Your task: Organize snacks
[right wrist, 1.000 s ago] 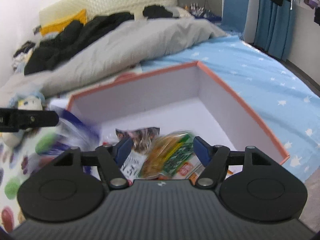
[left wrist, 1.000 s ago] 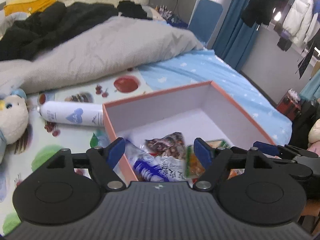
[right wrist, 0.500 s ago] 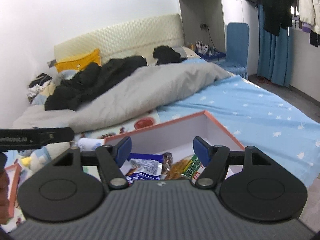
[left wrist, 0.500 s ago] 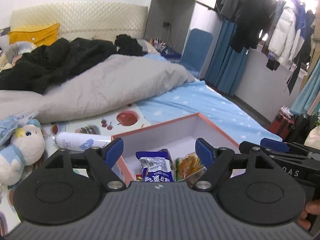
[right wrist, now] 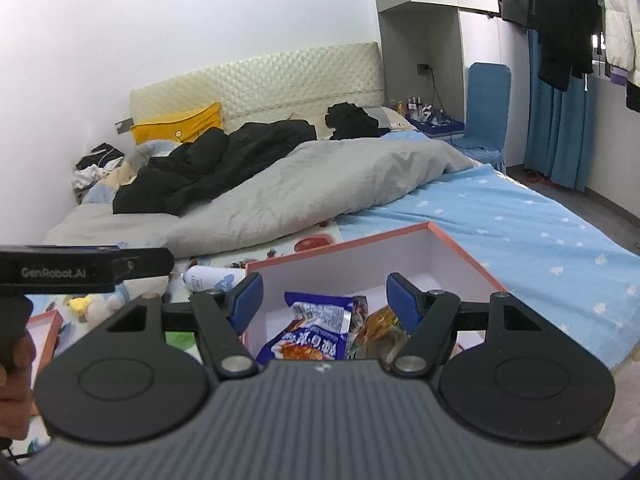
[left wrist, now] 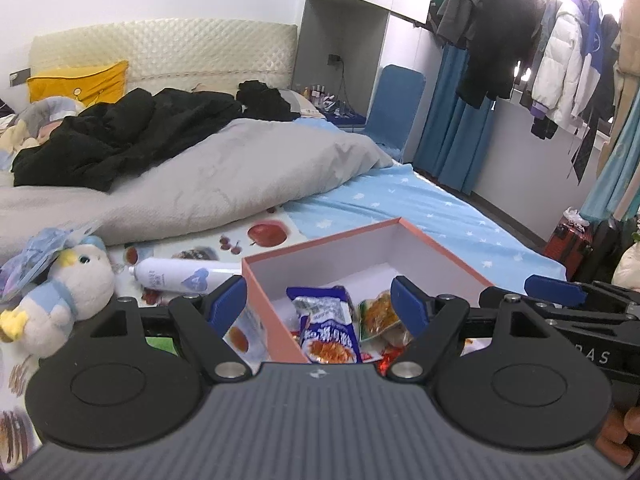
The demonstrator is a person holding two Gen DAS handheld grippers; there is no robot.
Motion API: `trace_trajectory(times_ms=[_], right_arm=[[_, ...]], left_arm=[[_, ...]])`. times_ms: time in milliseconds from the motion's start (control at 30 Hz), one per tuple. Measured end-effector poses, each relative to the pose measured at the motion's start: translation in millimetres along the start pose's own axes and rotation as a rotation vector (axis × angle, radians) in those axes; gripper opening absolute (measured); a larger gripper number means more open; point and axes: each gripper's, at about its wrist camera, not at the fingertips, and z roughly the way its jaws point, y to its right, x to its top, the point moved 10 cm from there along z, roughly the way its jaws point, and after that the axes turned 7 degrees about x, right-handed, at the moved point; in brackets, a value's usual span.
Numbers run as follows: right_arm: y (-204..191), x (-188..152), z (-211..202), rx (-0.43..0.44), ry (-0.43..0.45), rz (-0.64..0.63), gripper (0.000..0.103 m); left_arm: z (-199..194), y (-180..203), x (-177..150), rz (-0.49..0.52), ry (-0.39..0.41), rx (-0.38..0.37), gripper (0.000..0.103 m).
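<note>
Hovering above the near end of the box, the left gripper has its blue fingers spread wide with nothing between them; the right gripper is likewise spread and empty, held just above the same box; the box, pink-rimmed with white walls, sits on the bed where a fruit-print mat meets the blue starred sheet. Several snacks already lie inside, bunched at the near end — a blue packet uppermost, an orange-and-green packet just beside it, and red wrappers partly hidden under the gripper bodies; the far half of the box floor is bare. Judging from this, most of the sorting looks done: nothing is held, and no loose snack shows clearly on the mat. A white spray bottle lies on its side just outside the box's left wall, and a plush duck sits further left; neither looks like a snack, so they probably stay put. In the right wrist view the corner of a second pink-rimmed piece shows at the left edge — perhaps the lid, though too little is visible to be sure. What may remain is tidying the heap inside, or closing the box if that piece is its lid.
</note>
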Motion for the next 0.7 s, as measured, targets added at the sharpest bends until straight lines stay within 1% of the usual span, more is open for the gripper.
trace_trajectory(times_ms=[167,233,300,500,600,700], right_arm=[[-2,-20,-7,-0.029,-0.015,-0.011,0.070],[0,-28,-5,-0.034,-0.034,-0.014,0.070],[6,-36,-4,-0.050,-0.056,0.011,0.070],[14,-53,-11,-0.100,-0.072,0.008,0.070],[18,-64,-15,-0.102,-0.093,0.034,0.070],[19,-70,-18,-0.118,-0.097,0.027,0.070]], left_arm=[[-8,-3,-18,-0.012,-0.011,0.014,0.082],[-8,-1,-23,-0.016,-0.019,0.009,0.082],[-7,2,-30,-0.020,-0.032,-0.004,0.083],[-9,7,-52,-0.003,-0.065,-0.006,0.083],[-12,8,-58,0.006,-0.071,-0.004,0.082],[-15,8,-65,0.000,-0.082,-0.004,0.083]])
